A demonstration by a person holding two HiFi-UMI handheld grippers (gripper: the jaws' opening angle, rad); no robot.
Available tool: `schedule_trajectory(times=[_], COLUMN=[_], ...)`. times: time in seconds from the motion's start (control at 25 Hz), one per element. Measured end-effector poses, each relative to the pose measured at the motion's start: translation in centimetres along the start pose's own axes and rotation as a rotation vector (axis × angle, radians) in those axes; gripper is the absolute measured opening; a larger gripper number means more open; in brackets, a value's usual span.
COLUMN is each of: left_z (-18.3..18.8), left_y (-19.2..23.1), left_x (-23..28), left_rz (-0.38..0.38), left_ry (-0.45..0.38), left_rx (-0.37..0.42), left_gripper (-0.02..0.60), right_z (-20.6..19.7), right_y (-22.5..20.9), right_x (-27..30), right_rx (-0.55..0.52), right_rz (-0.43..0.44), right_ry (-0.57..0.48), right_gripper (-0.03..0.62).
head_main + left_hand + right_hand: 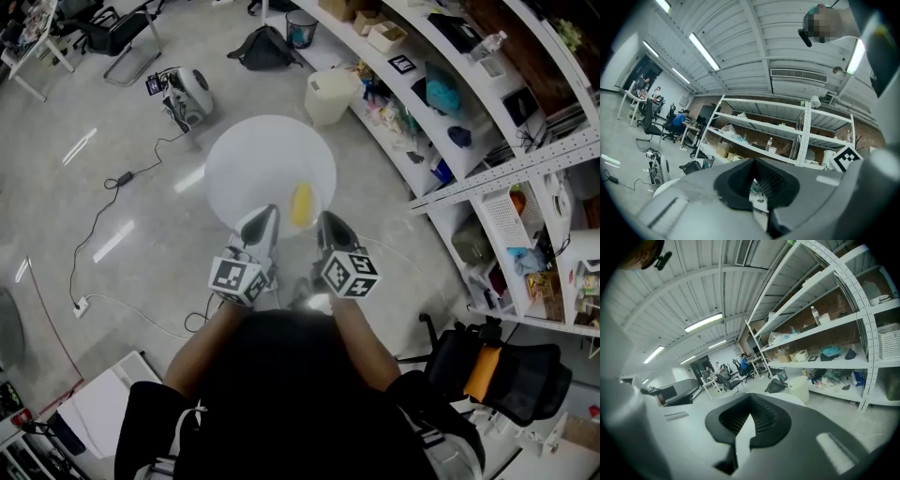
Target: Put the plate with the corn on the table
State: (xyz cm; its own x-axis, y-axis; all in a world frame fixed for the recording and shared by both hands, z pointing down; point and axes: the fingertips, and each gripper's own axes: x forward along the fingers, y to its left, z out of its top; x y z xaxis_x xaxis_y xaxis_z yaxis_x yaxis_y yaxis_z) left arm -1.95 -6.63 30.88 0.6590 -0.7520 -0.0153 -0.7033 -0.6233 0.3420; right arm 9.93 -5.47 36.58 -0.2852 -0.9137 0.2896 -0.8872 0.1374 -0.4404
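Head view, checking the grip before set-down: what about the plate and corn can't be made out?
- Plate outline: head view, white merges with white table.
- Left gripper grip: left gripper view, only shelves show through the gap.
- Corn: both gripper views, hidden behind jaws.

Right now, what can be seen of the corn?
The corn is a short yellow cob, seen only in the head view. It lies lengthwise, pointing away from the person, over the near right part of the round white table, between the left gripper and right gripper. Its white plate blends into the tabletop there.
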Motion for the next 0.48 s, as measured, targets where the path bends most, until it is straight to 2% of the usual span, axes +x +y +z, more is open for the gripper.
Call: schedule_trajectory(times=[0.48], left_z=[0.6], left_y=[-0.3], left_x=[-0.6], left_rz=[0.007], left_ry=[-0.017], left_rx=[-0.003], left_gripper=[0.002], right_z=[1.1], right_y=[1.5], right_x=[-0.5], right_rx=[-0.067], right_rz=[0.026], right_ry=[-0.013], right_gripper=[0.008])
